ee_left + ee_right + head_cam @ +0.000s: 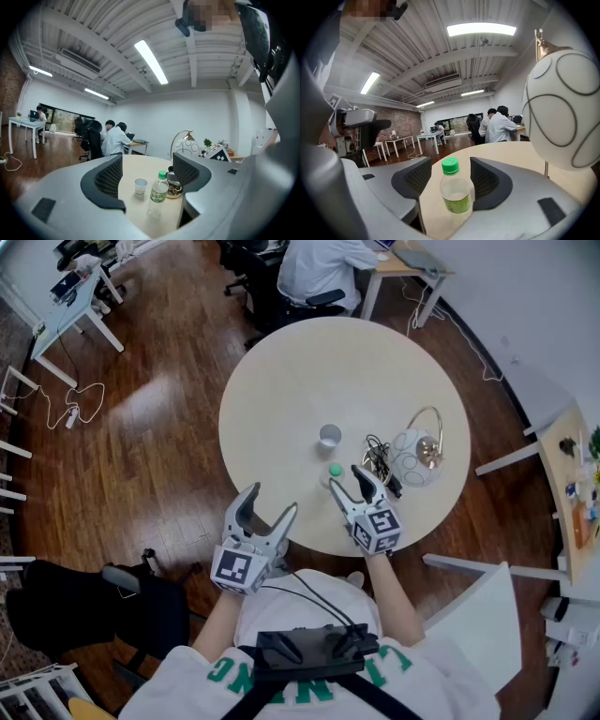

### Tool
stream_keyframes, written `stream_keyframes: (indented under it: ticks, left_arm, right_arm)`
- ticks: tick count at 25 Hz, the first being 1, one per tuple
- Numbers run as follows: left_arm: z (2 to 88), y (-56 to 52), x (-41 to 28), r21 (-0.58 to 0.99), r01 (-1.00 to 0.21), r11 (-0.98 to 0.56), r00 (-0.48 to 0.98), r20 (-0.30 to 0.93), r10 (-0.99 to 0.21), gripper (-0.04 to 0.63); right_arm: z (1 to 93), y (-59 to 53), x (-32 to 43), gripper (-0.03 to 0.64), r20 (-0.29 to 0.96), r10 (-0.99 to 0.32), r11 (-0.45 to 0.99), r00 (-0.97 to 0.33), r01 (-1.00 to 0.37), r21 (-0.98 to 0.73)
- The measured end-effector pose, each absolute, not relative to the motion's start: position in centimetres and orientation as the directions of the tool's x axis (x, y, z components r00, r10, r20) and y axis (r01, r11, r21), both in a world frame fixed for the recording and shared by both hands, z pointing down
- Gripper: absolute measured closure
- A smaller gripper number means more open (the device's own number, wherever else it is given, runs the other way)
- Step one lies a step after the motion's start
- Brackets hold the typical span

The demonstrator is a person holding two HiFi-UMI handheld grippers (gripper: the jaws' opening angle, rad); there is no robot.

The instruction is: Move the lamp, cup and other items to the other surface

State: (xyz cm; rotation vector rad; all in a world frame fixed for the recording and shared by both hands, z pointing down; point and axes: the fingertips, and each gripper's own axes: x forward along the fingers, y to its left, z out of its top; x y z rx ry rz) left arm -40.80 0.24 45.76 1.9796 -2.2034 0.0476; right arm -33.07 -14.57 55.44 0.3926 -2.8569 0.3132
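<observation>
Two grippers are held at the near edge of a round, pale tabletop (300, 371); at the left, the left gripper (272, 504) is raised by the rim, its jaws spread wide with nothing between them; further in, near the middle of the tabletop, a small white cup (329, 436) is stood upright; just nearer than it, a clear bottle (335, 470) with a green cap is also set upright; the right gripper (347, 479) is brought up to it with its jaws parted, and the bottle is seen between them, unclamped, with a gap showing on its left side; just right of the bottle a tangle of dark cables (378, 457) is laid; beside that, rightmost, the lamp (417, 454) is placed, a white globe under an arched brass stem.
</observation>
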Motion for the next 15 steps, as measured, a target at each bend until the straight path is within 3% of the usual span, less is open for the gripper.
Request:
stream_keyframes:
  ticks: [6, 9, 11, 15]
  left_arm:
    - [45.3, 1.7, -43.0, 0.134, -0.979, 0.153, -0.139, 0.111, -0.984, 0.27]
    - [45.3, 2.4, -43.6, 0.141, -0.976, 0.166, -0.153, 0.1, -0.983, 0.27]
    - [44.9, 2.5, -43.5, 0.145, -0.976, 0.16, -0.146, 0.1, -0.984, 0.27]
    - [44.3, 1.8, -42.2, 0.153, -0.981, 0.119, -0.108, 0.079, -0.991, 0.27]
  right_arm:
    - [56.4, -15.2, -34.7, 0.379, 0.28, -0.241, 0.937, -0.929, -0.298, -0.183]
    - [56.2, -14.8, -35.1, 0.461, 0.294, -0.23, 0.945, -0.928, -0.285, -0.159]
    - [55.4, -14.7, -34.8, 0.473, 0.295, -0.246, 0.942, -0.923, -0.299, -0.152]
    - [50.7, -14.1, -33.5, 0.48, 0.204, -0.266, 0.939, -0.942, -0.301, -0.166]
